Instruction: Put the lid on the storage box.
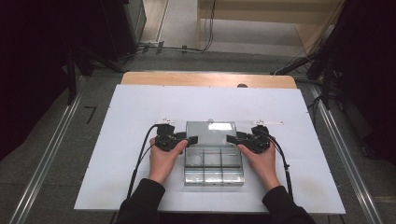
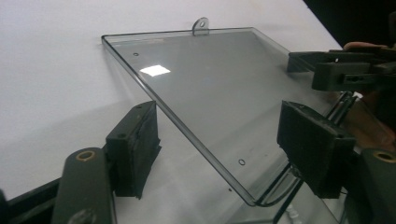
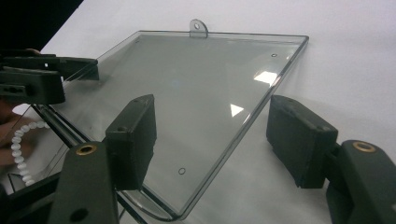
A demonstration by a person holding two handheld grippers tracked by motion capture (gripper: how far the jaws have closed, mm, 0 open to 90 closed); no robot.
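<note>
A clear plastic compartment box (image 1: 214, 161) sits at the near middle of the white table (image 1: 116, 154), its hinged lid (image 1: 210, 133) swung open and lying back on the far side. The left gripper (image 1: 189, 140) and right gripper (image 1: 231, 138) both stand with jaws apart, straddling the lid's left and right edges without pinching them. The lid looks light, stiff and slick, probably prone to cracking, so I would take it by these thin side rims near the hinge, squeezing gently.

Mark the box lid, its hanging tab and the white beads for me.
Box lid (image 2: 219, 93), left gripper view: middle of the clear panel.
Hanging tab (image 3: 197, 26), right gripper view: the small holed tab on the lid's far edge.
White beads (image 3: 18, 149), right gripper view: the string's curve.
</note>
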